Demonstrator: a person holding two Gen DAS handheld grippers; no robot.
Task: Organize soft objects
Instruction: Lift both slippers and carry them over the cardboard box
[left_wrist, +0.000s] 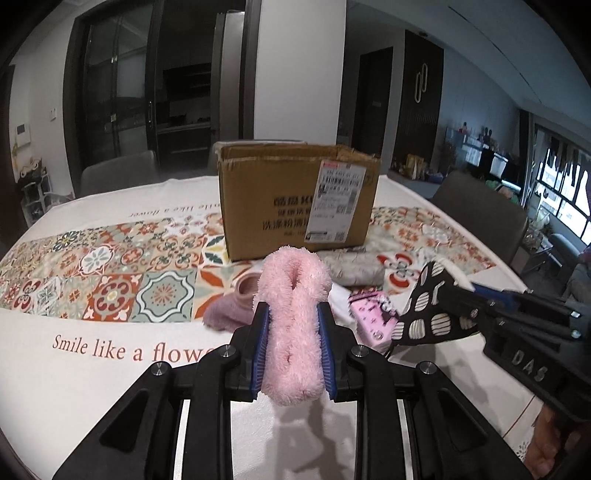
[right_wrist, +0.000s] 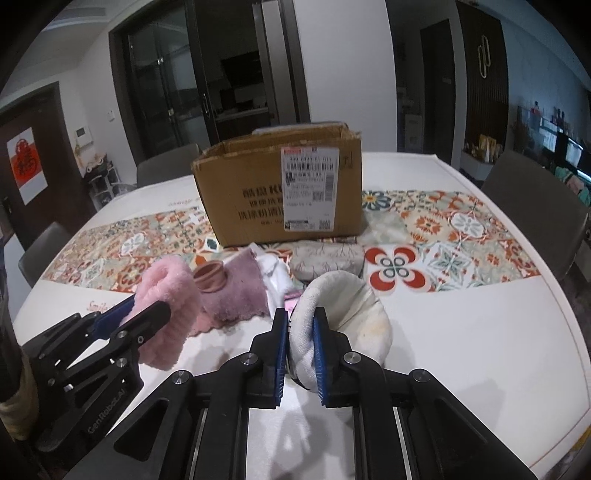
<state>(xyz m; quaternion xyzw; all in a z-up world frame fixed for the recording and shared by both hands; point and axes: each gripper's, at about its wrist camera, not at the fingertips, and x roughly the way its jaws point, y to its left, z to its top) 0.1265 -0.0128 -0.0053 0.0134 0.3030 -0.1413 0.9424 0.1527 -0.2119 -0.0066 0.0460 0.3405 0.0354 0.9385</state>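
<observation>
Two grippers are both occupied as we look across the table (right_wrist: 461, 350). Our left gripper (left_wrist: 293, 332) is clenched on a fluffy pink item (left_wrist: 293, 314), which stands up between the blue pads and is lifted off the tablecloth. Our right gripper (right_wrist: 300, 347) pinches a white cloth piece with a black dotted outside (right_wrist: 343, 314), also held above the surface. Just beyond them we see a small heap: a mauve towel (right_wrist: 236, 295) with a pink ring-shaped cup (right_wrist: 210, 278) resting on it, a white cloth (right_wrist: 275, 277), a grey patterned pouch (right_wrist: 327, 260), and a pink patterned packet (left_wrist: 371, 319). An open cardboard box (right_wrist: 280, 192) sits behind the heap on the patterned runner.
</observation>
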